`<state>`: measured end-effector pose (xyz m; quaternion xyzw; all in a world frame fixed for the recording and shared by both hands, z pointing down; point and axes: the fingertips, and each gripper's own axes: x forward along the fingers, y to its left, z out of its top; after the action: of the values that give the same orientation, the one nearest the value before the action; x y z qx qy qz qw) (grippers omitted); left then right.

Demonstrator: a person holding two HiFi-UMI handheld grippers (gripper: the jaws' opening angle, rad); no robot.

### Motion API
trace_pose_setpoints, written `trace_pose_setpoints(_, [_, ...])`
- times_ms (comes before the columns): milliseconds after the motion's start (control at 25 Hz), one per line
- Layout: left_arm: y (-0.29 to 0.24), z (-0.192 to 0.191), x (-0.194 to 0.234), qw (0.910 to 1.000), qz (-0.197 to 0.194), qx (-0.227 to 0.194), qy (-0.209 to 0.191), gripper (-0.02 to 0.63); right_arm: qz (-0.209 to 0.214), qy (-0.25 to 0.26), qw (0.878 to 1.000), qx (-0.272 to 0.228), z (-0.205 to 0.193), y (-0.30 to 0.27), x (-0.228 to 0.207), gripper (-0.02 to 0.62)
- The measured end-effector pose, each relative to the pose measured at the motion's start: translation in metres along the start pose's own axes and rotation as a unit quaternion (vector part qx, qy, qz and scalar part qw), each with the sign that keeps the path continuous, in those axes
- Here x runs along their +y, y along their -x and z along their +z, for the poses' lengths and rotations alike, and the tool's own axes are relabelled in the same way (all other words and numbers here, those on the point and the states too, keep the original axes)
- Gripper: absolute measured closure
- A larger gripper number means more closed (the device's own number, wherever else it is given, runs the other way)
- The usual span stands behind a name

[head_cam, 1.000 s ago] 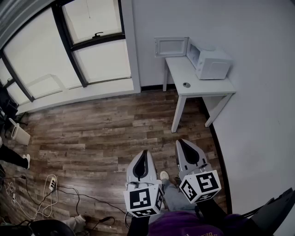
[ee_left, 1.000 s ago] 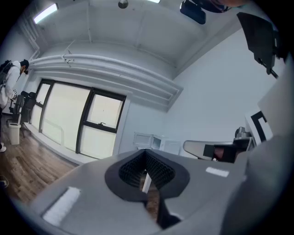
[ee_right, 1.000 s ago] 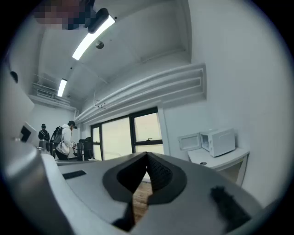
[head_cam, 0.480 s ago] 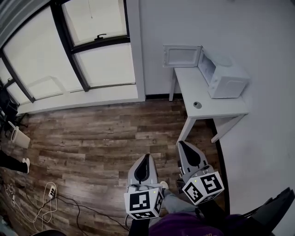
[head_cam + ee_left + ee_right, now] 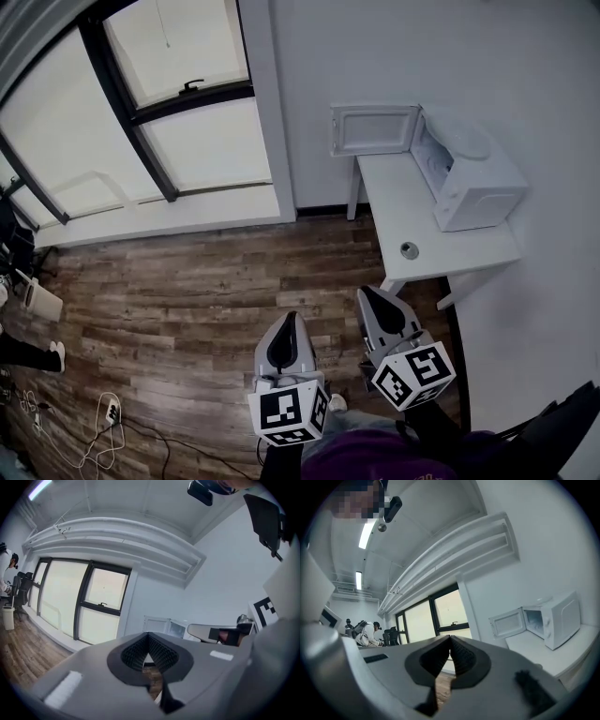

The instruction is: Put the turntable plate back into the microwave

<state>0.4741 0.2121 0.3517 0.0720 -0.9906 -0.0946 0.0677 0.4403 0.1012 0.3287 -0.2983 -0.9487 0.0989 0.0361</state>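
A white microwave (image 5: 473, 178) stands on a white table (image 5: 412, 211) against the wall, its door (image 5: 373, 129) swung open to the left. A pale round disc (image 5: 466, 142) that may be the turntable plate lies on top of it. The microwave (image 5: 560, 618) and its open door (image 5: 506, 623) also show in the right gripper view. My left gripper (image 5: 290, 317) and right gripper (image 5: 366, 291) are held side by side over the wood floor, short of the table, both shut and empty. Their jaws meet in the left gripper (image 5: 148, 637) and right gripper (image 5: 450, 639) views.
A small round grey object (image 5: 409, 250) lies near the table's front edge. Large windows (image 5: 187, 112) fill the wall at the left. Cables and a power strip (image 5: 108, 412) lie on the floor at lower left. A person (image 5: 370, 634) sits far off by chairs.
The view has advanced toward the table: the microwave and table are larger and lower in the picture. Both grippers keep their place before me and stay shut.
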Motion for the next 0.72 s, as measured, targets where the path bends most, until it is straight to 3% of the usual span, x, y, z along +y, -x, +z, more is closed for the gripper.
trace_pose_setpoints(200, [-0.054, 0.01, 0.009, 1.0, -0.005, -0.002, 0.006, 0.601, -0.011, -0.003, 0.999, 0.04, -0.01, -0.046, -0.033, 0.594])
trace_pose_setpoints(360, [-0.106, 0.016, 0.025, 0.9993, -0.03, 0.0, -0.023, 0.601, -0.046, 0.003, 0.998, 0.039, -0.013, -0.093, -0.058, 0.594])
trace_pose_setpoints(600, [-0.195, 0.049, 0.083, 0.9996, -0.026, 0.0, -0.011, 0.601, -0.074, 0.01, 0.997, 0.029, 0.006, -0.191, -0.082, 0.594])
trace_pose_setpoints(720, [-0.242, 0.064, 0.102, 0.9978, -0.064, 0.008, -0.016, 0.601, -0.103, 0.01, 0.994, 0.027, 0.016, -0.239, -0.1, 0.594])
